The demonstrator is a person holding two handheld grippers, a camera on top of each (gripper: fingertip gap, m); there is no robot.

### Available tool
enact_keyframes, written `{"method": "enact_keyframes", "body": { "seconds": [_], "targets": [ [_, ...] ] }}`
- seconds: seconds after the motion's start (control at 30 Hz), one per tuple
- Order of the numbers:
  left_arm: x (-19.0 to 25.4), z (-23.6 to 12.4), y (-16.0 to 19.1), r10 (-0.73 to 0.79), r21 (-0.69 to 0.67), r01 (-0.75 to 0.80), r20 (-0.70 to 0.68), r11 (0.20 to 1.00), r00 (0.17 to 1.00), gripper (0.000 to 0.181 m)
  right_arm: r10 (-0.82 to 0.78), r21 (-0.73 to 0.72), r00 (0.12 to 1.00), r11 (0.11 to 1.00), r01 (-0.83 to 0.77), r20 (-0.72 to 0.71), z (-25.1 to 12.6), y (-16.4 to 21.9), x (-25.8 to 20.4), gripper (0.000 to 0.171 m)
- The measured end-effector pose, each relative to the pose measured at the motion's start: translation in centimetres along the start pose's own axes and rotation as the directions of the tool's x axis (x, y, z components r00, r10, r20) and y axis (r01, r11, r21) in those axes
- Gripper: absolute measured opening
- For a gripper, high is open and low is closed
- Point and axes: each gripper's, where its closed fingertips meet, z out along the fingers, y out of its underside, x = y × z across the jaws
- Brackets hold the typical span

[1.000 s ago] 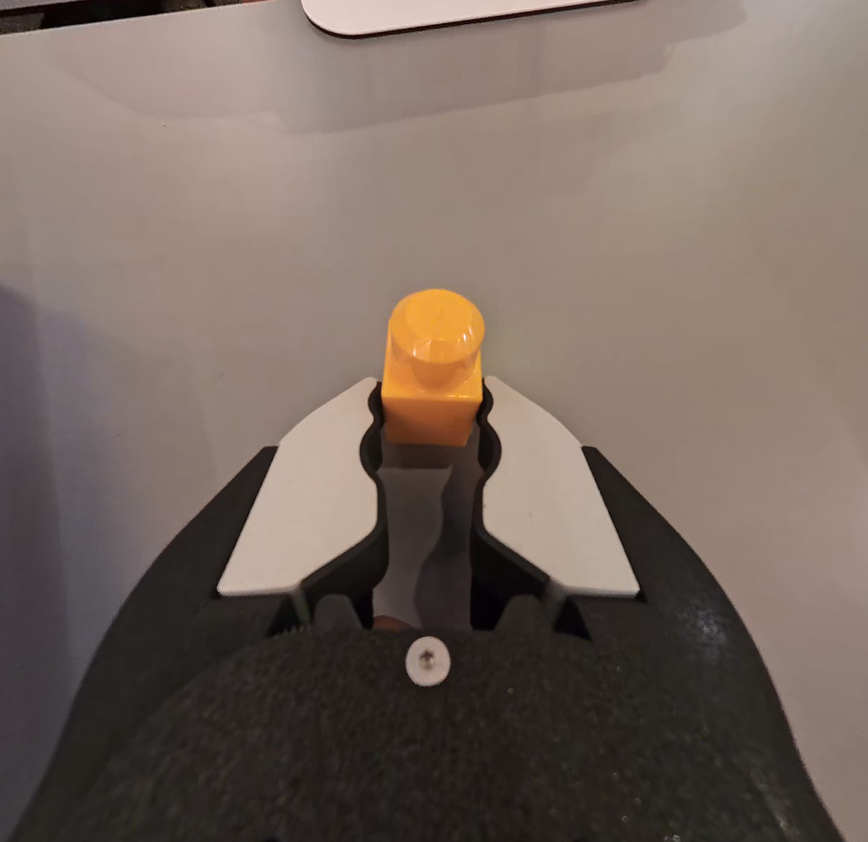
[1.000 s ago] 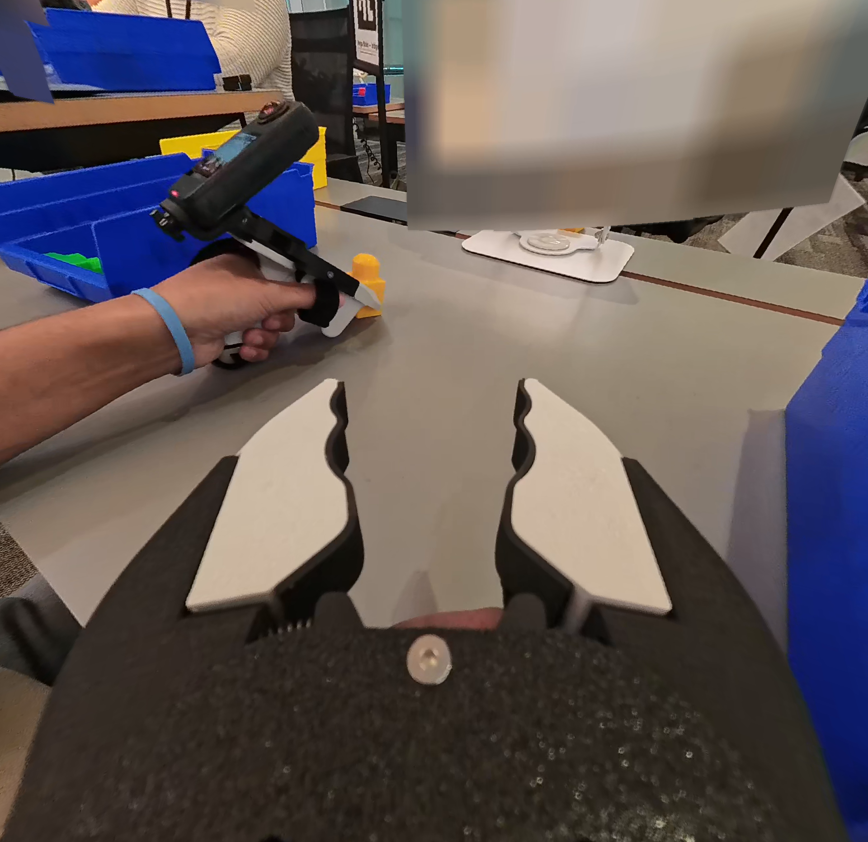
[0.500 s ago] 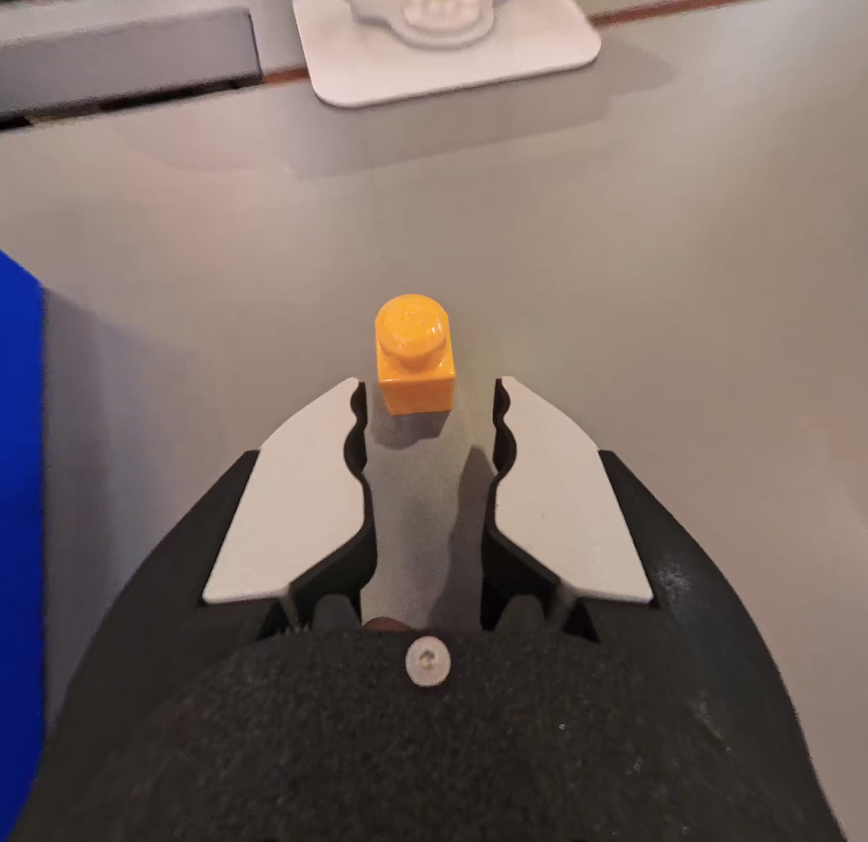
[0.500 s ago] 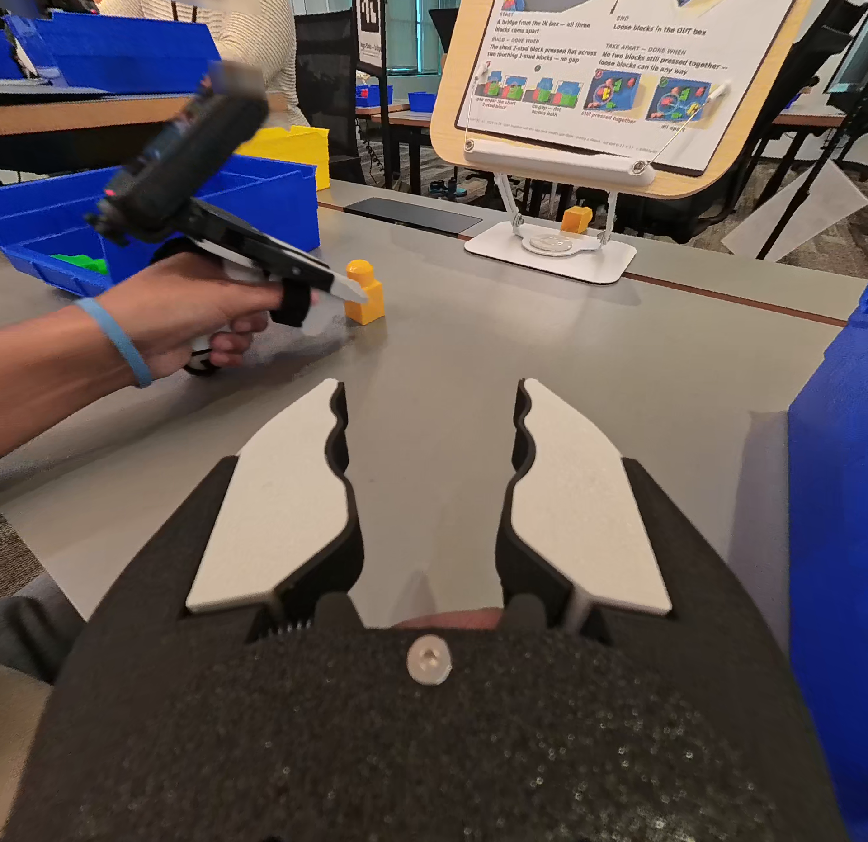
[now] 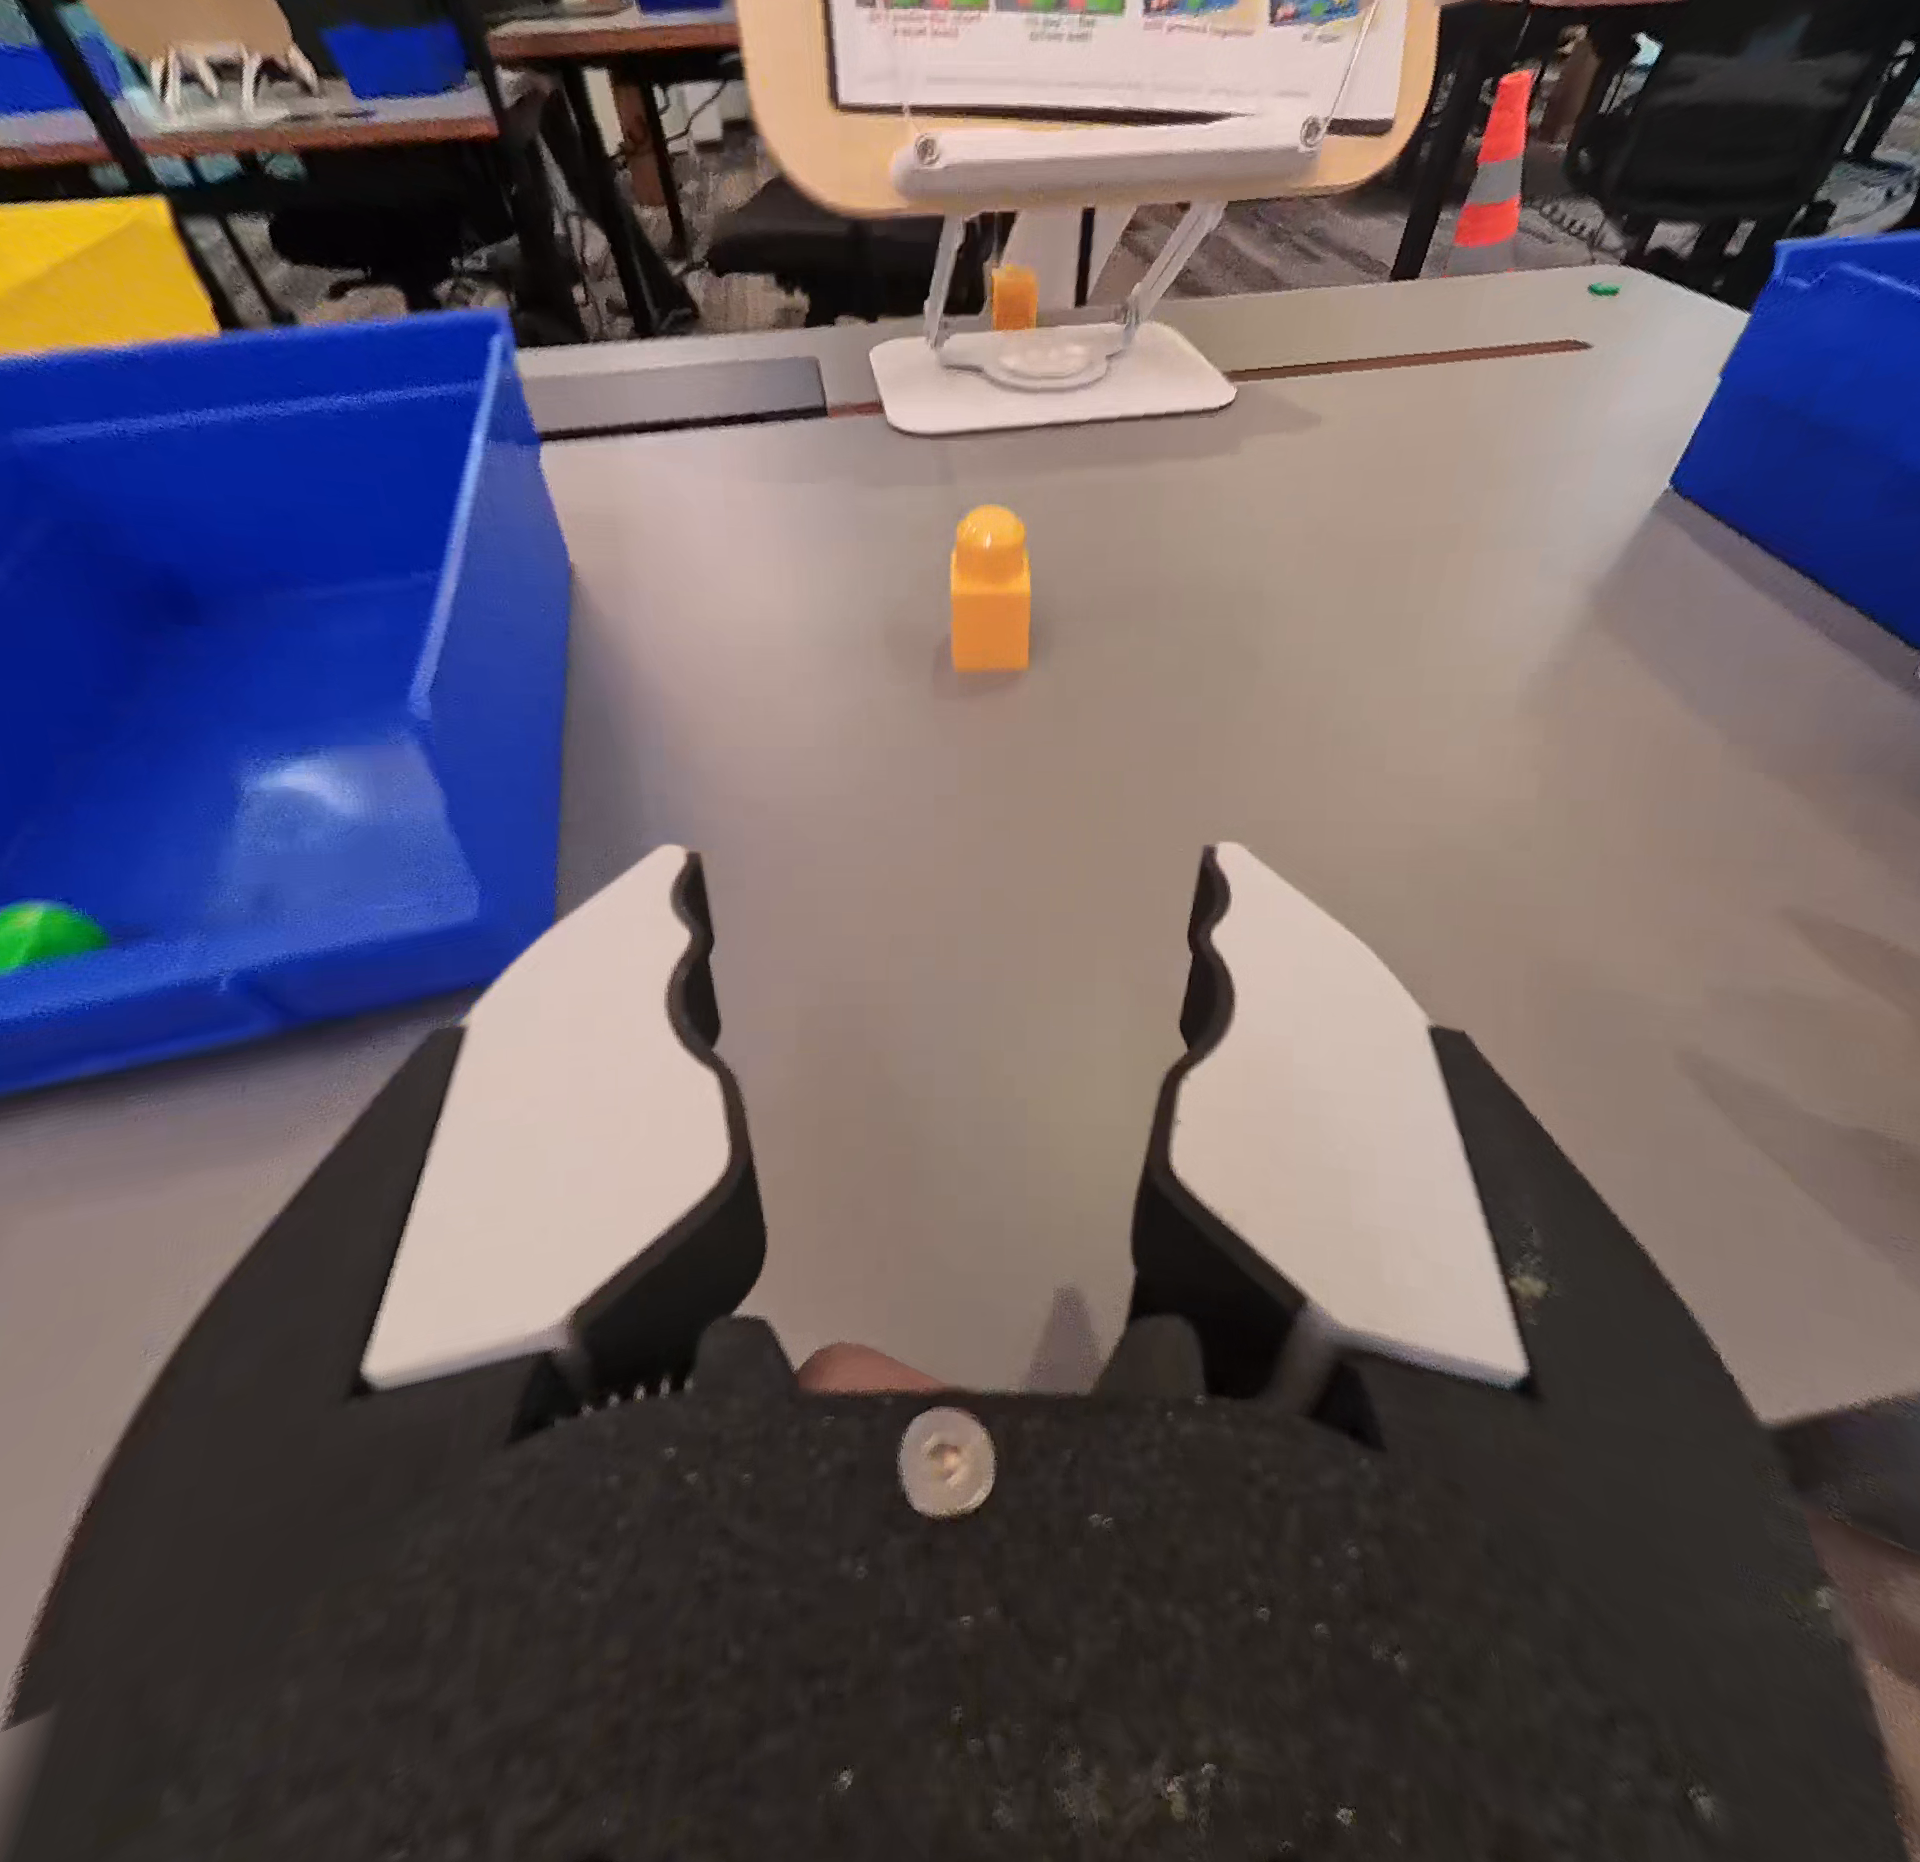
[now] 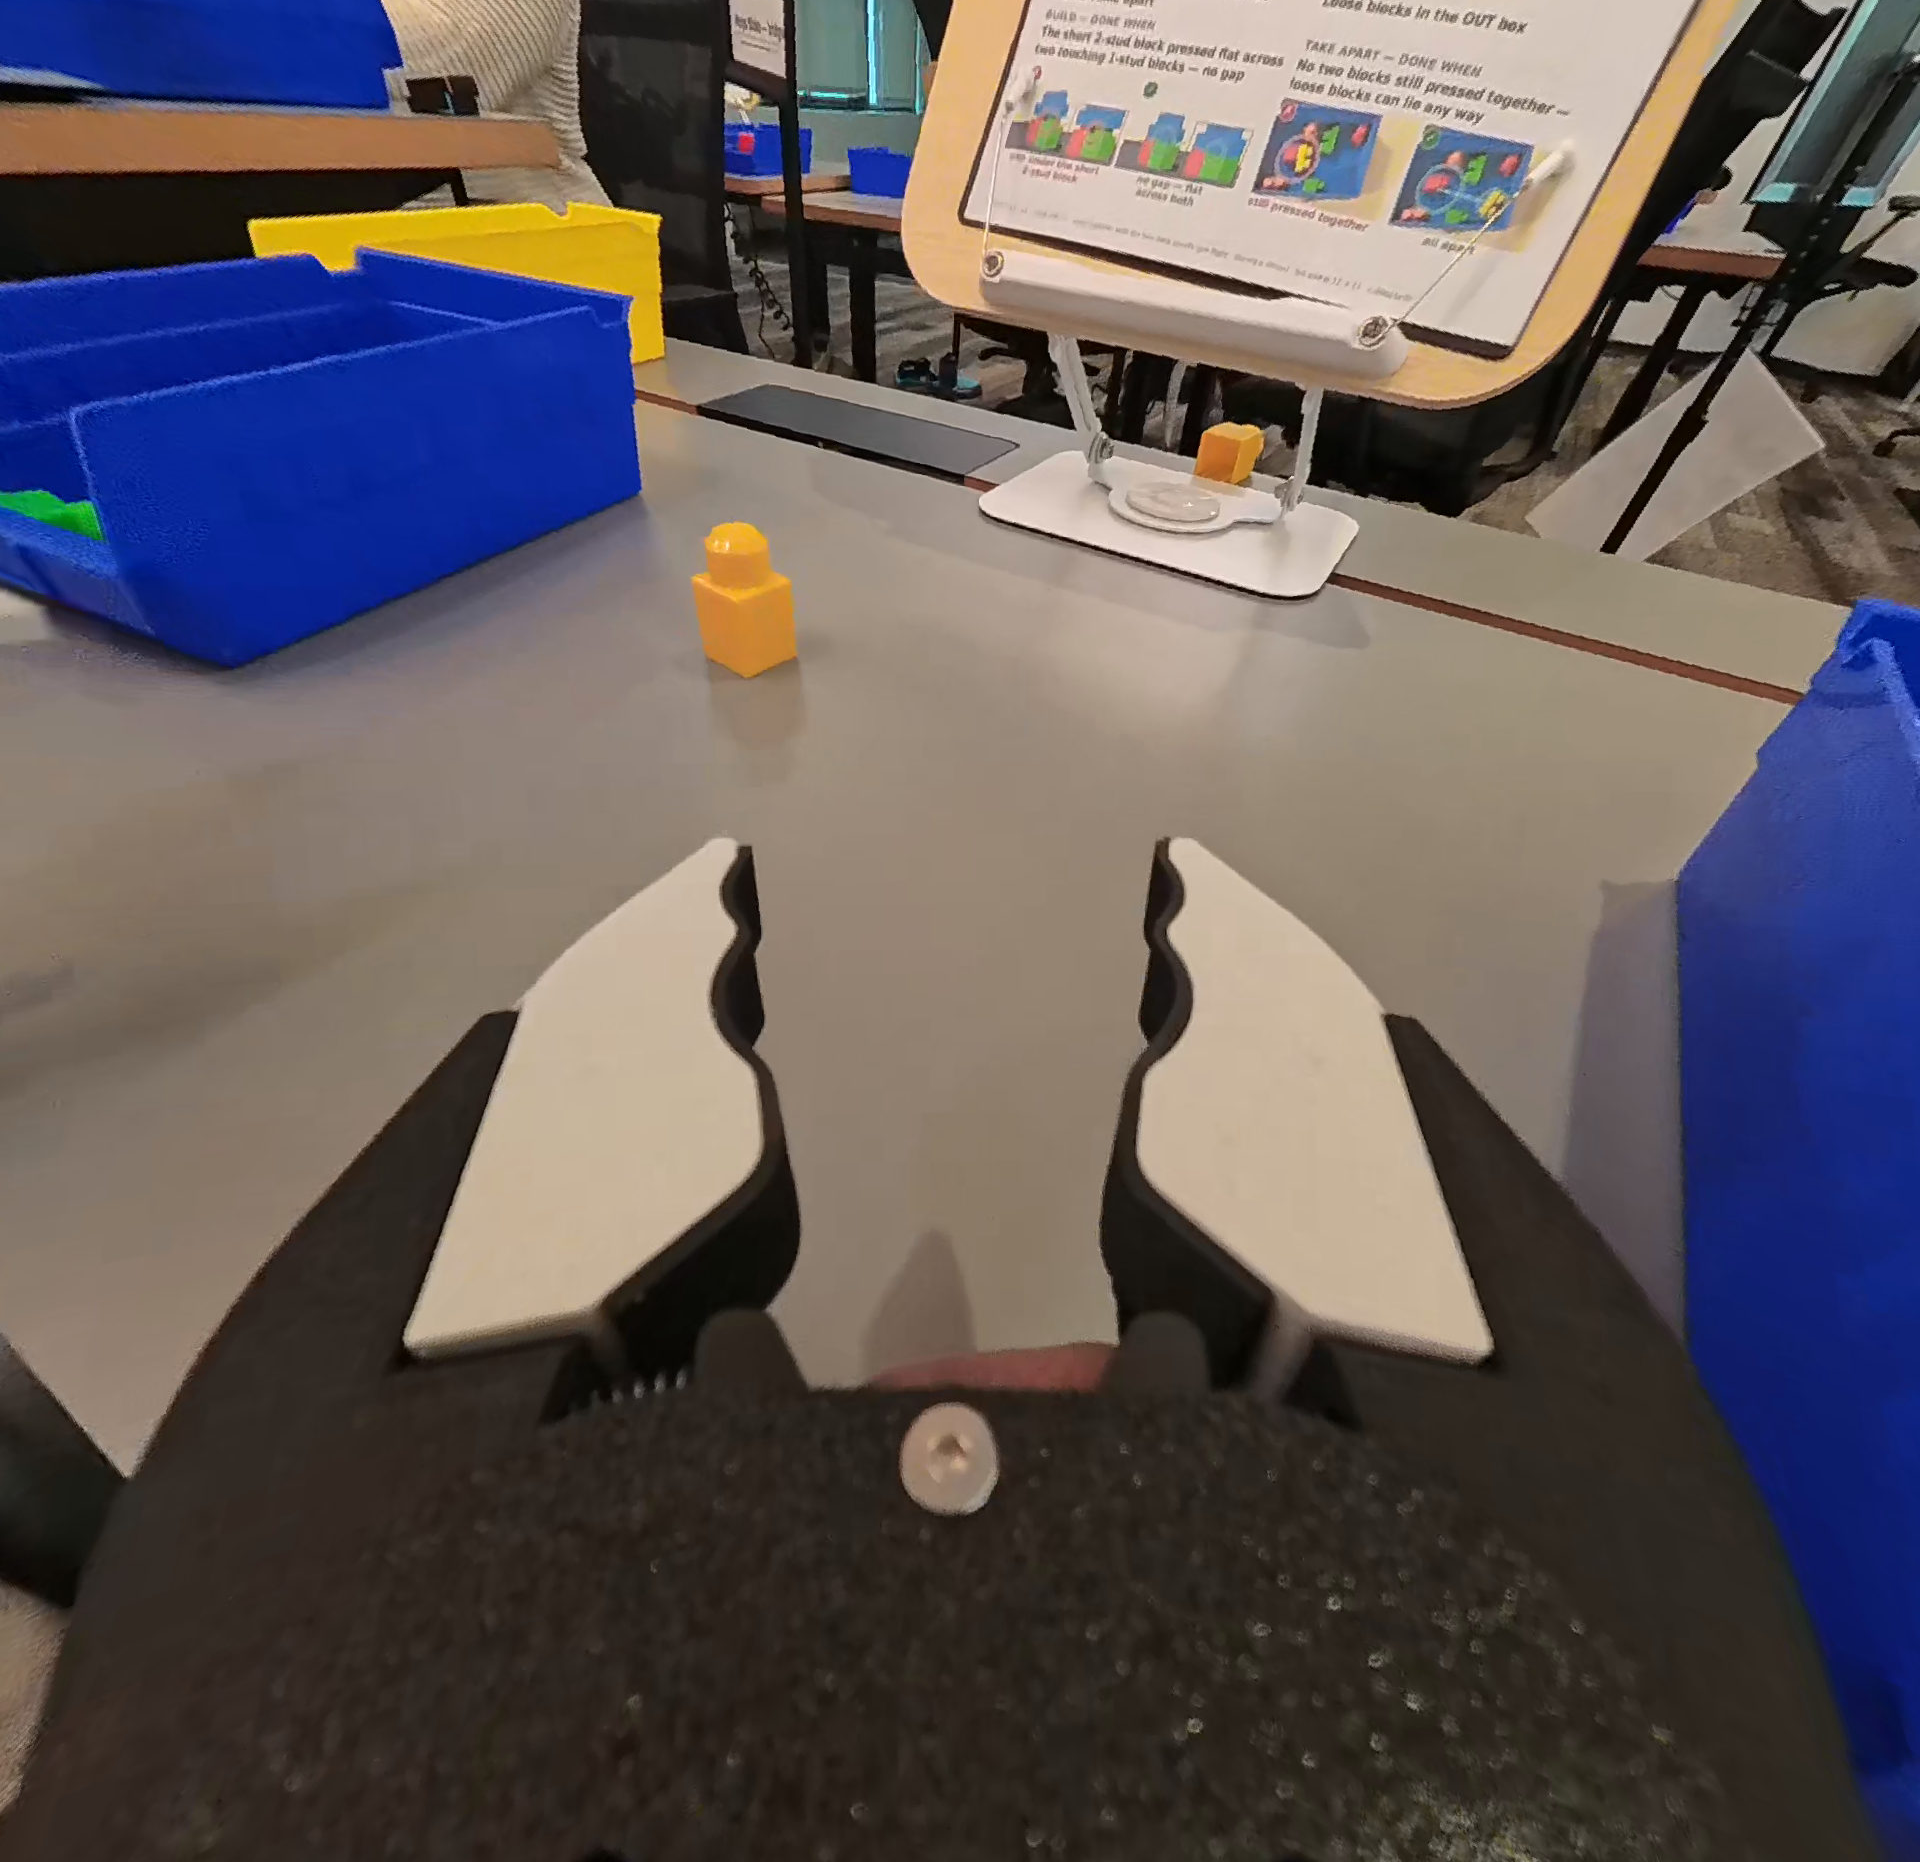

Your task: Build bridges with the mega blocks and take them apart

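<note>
Both of my grippers are sitting released and empty right now. My left gripper point(image 5: 945, 877) has its jaws spread wide over bare grey desk point(image 5: 1299, 669), and the orange one-stud block point(image 5: 989, 591) is standing upright on the desk well ahead of it, pretty much dead centre between the fingers but clearly apart from them. My right gripper point(image 6: 951, 867) is the same deal, jaws apart with nothing in them, and from that side the orange block point(image 6: 744, 600) shows up ahead and off to the left, stud up, with a faint reflection on the desk under it. To the left of the block there's a blue bin point(image 5: 260, 617) with something green point(image 5: 42, 934) down in its bottom corner, only partly in view, so I can't tell what piece it is. Another blue bin point(image 6: 1808, 1137) is close on the right edge of the right wrist view. At the far side of the desk there's a wooden board with an instruction sheet point(image 6: 1278, 129) on a white stand point(image 6: 1174, 524), and a second small orange block point(image 6: 1226, 453) just behind that stand's base. A yellow bin point(image 6: 520, 254) sits behind the left blue one.
</note>
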Motion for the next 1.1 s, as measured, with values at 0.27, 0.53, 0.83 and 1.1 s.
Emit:
{"method": "enact_keyframes", "body": {
  "seconds": [0.27, 0.53, 0.83, 1.1],
  "targets": [
    [-1.5, -3.7, 2.4, -0.047, 0.017, 0.047, 0.017, 0.999, 0.999, 0.089, -0.034, -0.024, 0.999, 0.999, 0.034, -0.009, 0.3, 0.8, -1.1, 0.074],
    [-2.2, -3.9, 3.1, -0.054, 0.002, 0.054, 0.007, 0.999, 0.999, 0.085, -0.052, -0.03, 0.999, 0.998, 0.052, -0.014, 0.3, 0.9, -1.3, 0.074],
    [-5.2, -4.3, 1.9, 0.072, -0.015, -0.071, 0.062, 0.997, 0.995, 0.08, -0.053, -0.041, 0.999, 0.998, 0.053, 0.0, 0.6, 1.3, -1.5, 0.074],
    [-17.7, -0.6, 0.0, 0.347, -0.37, -0.349, -0.075, 0.861, 0.935, 0.078, -0.038, -0.035, 0.999, 0.999, 0.039, 0.008, 0.7, 1.0, -1.2, 0.073]
  ]
}}
